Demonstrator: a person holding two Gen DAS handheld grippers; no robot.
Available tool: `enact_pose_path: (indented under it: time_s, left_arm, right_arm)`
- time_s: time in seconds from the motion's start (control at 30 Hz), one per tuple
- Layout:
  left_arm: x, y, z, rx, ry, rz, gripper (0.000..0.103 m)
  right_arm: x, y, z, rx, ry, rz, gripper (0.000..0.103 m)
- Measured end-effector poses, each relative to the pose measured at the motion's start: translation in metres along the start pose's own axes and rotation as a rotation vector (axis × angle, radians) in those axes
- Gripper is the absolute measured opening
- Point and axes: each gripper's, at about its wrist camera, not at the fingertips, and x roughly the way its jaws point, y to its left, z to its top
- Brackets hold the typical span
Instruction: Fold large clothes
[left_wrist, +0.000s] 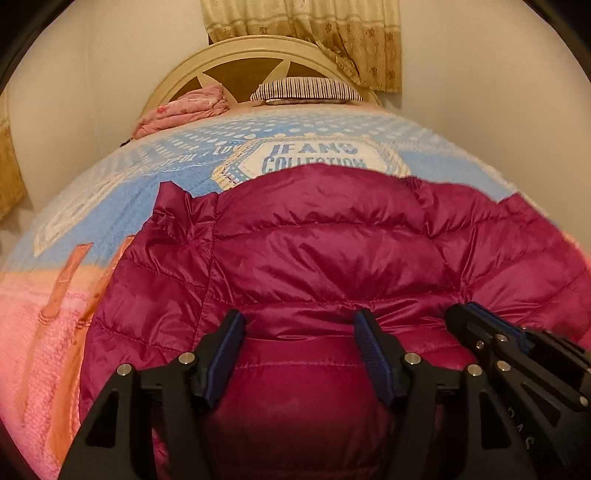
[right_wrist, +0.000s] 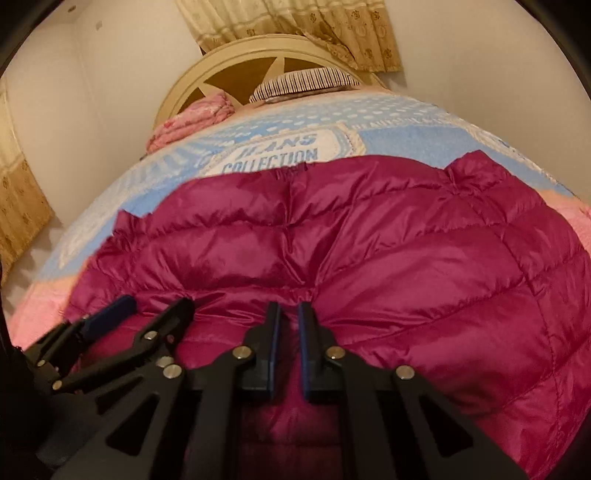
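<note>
A magenta quilted puffer jacket (left_wrist: 325, 236) lies spread on the bed; it also shows in the right wrist view (right_wrist: 369, 243). My left gripper (left_wrist: 299, 321) is open, its jaws wide apart over the jacket's near edge, with fabric bulging between them. My right gripper (right_wrist: 289, 314) is nearly closed, pinching a fold of the jacket's near edge between its blue pads. The right gripper also shows at the right of the left wrist view (left_wrist: 476, 314). The left gripper shows at the left of the right wrist view (right_wrist: 151, 306).
The bed has a blue, white and pink blanket (left_wrist: 110, 206) with "JEANS COLLECTION" print. A striped pillow (left_wrist: 306, 88) and a pink bundle (left_wrist: 184, 110) lie by the cream headboard (left_wrist: 236, 55). Curtains (left_wrist: 332, 29) hang behind, white walls on both sides.
</note>
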Motion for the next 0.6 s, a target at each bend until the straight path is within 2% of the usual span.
enact_pose_path:
  time_s: [0.23, 0.4, 0.5, 0.6]
  left_arm:
    - [0.009, -0.001, -0.002, 0.008, 0.032, 0.019, 0.065]
    - [-0.001, 0.006, -0.001, -0.006, 0.036, -0.006, 0.065]
    - [-0.043, 0.036, -0.009, -0.109, -0.05, -0.011, 0.067]
    - [-0.066, 0.073, -0.023, -0.198, -0.092, 0.078, 0.078]
  right_arm:
    - [0.009, -0.002, -0.001, 0.012, 0.028, -0.009, 0.005]
    - [0.006, 0.003, -0.004, 0.002, 0.021, -0.019, 0.005]
    - [0.007, 0.004, -0.003, -0.004, 0.02, -0.025, 0.005]
    - [0.008, 0.006, -0.003, -0.016, 0.02, -0.039, 0.005]
